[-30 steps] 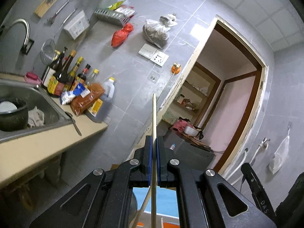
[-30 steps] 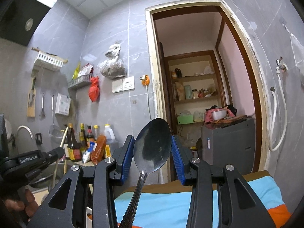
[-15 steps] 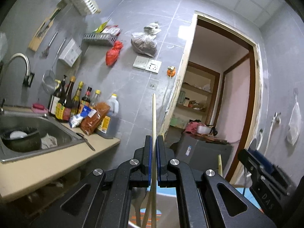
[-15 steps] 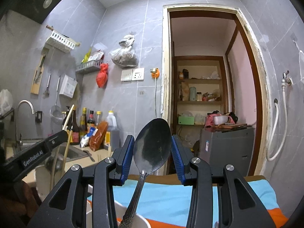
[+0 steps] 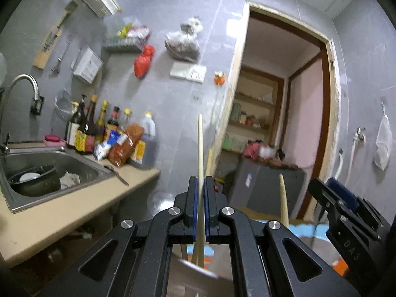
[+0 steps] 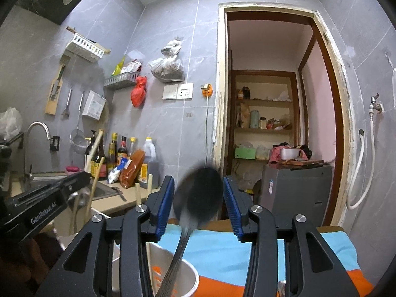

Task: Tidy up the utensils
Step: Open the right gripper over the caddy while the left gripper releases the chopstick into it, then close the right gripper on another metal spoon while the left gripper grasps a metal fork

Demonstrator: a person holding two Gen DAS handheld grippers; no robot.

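My left gripper [image 5: 201,185] is shut on a pale wooden chopstick [image 5: 200,148] that stands upright between its pads. A second chopstick [image 5: 282,198] stands to its right, over a white cup [image 5: 198,269] below the jaws. My right gripper [image 6: 196,188] is open, with a metal spoon [image 6: 198,193] upright between its pads and blurred; its handle runs down into a white cup [image 6: 183,272] with orange print. The spoon does not touch the pads. The left gripper [image 6: 49,198] shows at the left of the right wrist view with chopsticks [image 6: 95,188] by it.
A blue and orange cloth [image 6: 272,255] covers the table below. A counter with a steel sink [image 5: 49,170], bottles [image 5: 94,128] and a tap [image 5: 24,84] lies to the left. A doorway [image 6: 272,111] with a grey cabinet [image 6: 297,188] is ahead.
Both grippers have come lower toward the white cups. The right gripper's jaws have opened wider and the spoon has slipped down, now blurred. The left stays shut on the chopstick.
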